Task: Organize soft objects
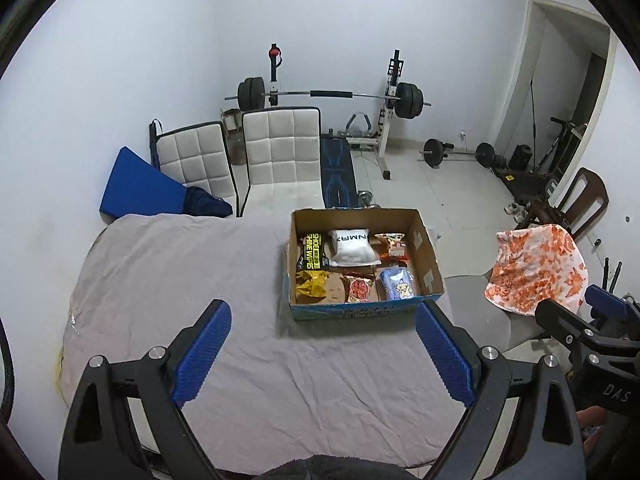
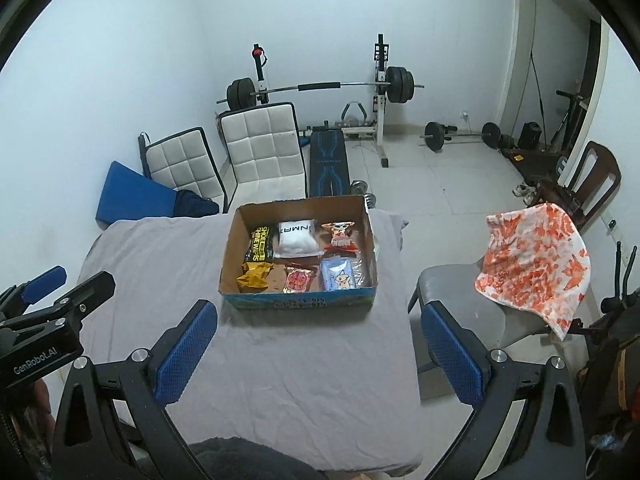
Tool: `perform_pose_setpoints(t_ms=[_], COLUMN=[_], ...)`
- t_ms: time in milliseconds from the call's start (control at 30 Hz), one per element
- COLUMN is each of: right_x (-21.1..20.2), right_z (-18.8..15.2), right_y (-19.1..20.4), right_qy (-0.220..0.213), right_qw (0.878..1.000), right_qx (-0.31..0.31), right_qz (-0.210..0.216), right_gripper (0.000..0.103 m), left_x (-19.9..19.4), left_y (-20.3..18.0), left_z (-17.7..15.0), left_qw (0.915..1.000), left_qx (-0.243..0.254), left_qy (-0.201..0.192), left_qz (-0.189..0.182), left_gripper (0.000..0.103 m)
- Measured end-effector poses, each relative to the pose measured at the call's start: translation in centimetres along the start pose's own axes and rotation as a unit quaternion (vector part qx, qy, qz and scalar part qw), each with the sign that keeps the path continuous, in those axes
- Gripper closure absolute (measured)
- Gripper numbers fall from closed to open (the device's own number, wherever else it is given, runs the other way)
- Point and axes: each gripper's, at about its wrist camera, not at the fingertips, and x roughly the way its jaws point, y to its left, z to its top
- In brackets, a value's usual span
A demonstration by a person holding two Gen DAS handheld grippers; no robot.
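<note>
Both views are evenly lit by cool, diffuse indoor light with a bluish cast on the plain white walls [image 1: 160,60]. Shadows are soft, strongest under the open brown cardboard box [image 2: 296,304]. Fisheye distortion bends straight lines near the black, vignetted corners. Focus is sharp centrally; no glare shows.

Right gripper [image 2: 318,350] held above grey-sheeted table [image 2: 160,280], blue pads spread wide, nothing between them. Cardboard box [image 2: 300,302] ahead on the sheet, holding soft packets: white pouch [image 2: 296,239], black-and-yellow pack [image 2: 259,245], yellow bag [image 2: 255,276], red snack packet [image 2: 298,280], blue pouch [image 2: 340,275]. Left gripper [image 2: 44,292] at left edge. Orange-patterned towel [image 2: 532,268] draped over grey chair [image 2: 452,292], right of table.
</note>
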Motion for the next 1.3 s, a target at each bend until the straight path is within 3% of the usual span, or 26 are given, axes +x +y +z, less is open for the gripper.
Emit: perform_pose_setpoints(t_ms=[1300], right_x=[-1.5], right_z=[0.8], right_y=[0.7], right_qy=[-0.015], right_qw=[1.000], right_qx=[-0.016], right_qz=[0.016], right_gripper=[0.000], left_x=[-2.3], left_y=[-0.1], left_z=[-0.7], left_qw=[0.9998], left_qx=[-0.004], left_qy=[-0.015], left_qz=[0.011], left_gripper=[0.009])
